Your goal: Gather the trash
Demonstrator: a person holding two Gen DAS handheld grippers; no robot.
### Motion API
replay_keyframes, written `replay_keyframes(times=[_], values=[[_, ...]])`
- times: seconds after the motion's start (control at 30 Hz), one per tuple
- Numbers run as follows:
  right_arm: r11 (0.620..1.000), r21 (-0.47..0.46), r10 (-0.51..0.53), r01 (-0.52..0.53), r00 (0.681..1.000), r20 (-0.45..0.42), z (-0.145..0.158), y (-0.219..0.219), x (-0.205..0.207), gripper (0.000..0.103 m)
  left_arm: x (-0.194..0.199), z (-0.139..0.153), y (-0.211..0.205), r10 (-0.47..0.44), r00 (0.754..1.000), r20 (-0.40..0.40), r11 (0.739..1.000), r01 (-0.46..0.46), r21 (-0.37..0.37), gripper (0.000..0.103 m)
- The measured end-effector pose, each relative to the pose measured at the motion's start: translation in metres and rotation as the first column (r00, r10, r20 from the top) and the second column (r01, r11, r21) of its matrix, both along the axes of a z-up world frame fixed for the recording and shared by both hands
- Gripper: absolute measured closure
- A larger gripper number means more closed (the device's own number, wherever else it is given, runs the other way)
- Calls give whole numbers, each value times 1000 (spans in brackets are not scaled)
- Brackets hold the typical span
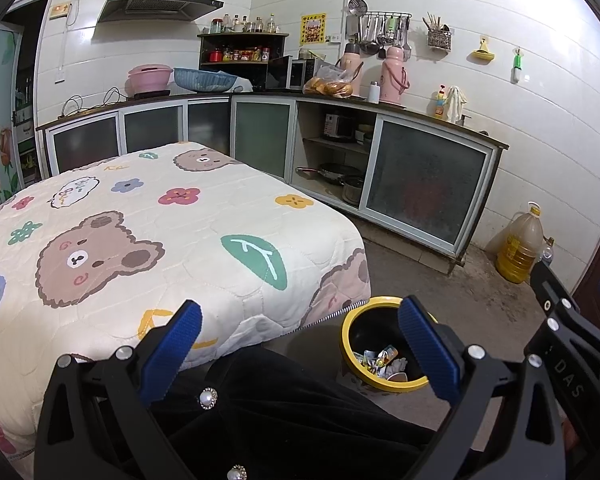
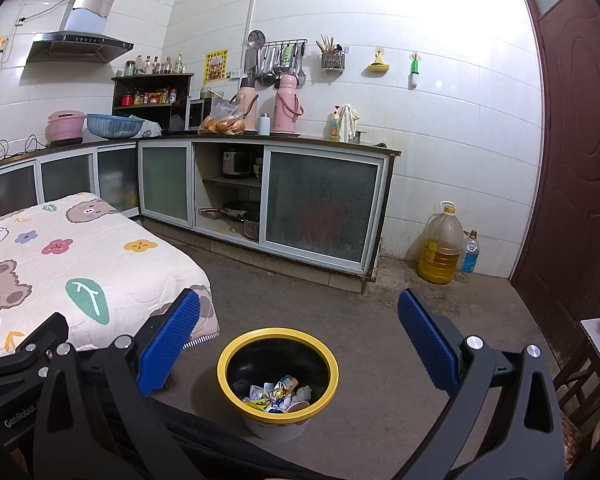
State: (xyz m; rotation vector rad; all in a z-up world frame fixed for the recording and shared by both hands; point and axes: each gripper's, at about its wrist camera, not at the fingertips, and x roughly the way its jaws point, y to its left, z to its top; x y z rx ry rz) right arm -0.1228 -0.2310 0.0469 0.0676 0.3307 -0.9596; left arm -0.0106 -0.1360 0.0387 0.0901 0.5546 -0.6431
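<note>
Both of your grippers are hanging in the air with nothing in them. Your left gripper (image 1: 300, 344) has its two blue pads spread wide, one over the corner of the table and the other over the bin. Your right gripper (image 2: 298, 340) is just as wide open, and the bin (image 2: 278, 380) sits on the floor right between its two fingers in that view. You can also catch the edge of the right gripper's frame at the far right of the left wrist view.

The trash (image 2: 278, 394) is all down in that one yellow-rimmed bin (image 1: 384, 344): a small heap of crumpled wrappers and packets at the bottom. I can't count the pieces, they're too jumbled. The bin stands on the concrete floor just beside the corner of the table.

The table (image 1: 148, 216) wears a quilted cover with bears and flowers, and nothing lies on top of it in either view.

Counting the rest:
- two pink thermoses (image 2: 286, 104) on the counter, with a bag of buns (image 2: 222, 122) beside them
- one big oil jug (image 2: 440, 244) on the floor against the wall, plus one small bottle (image 2: 470, 252) next to it
- one brown door (image 2: 580, 160) at the right
- one range hood (image 2: 80, 42) up at the left
</note>
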Motion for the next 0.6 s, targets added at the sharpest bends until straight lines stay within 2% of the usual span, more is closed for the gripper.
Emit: replay_keyframes(times=[0.6], values=[[1000, 11, -5, 5, 1000, -4, -1, 2, 0, 8, 4, -1, 1, -5, 1000, -1, 1000, 5, 3, 8]])
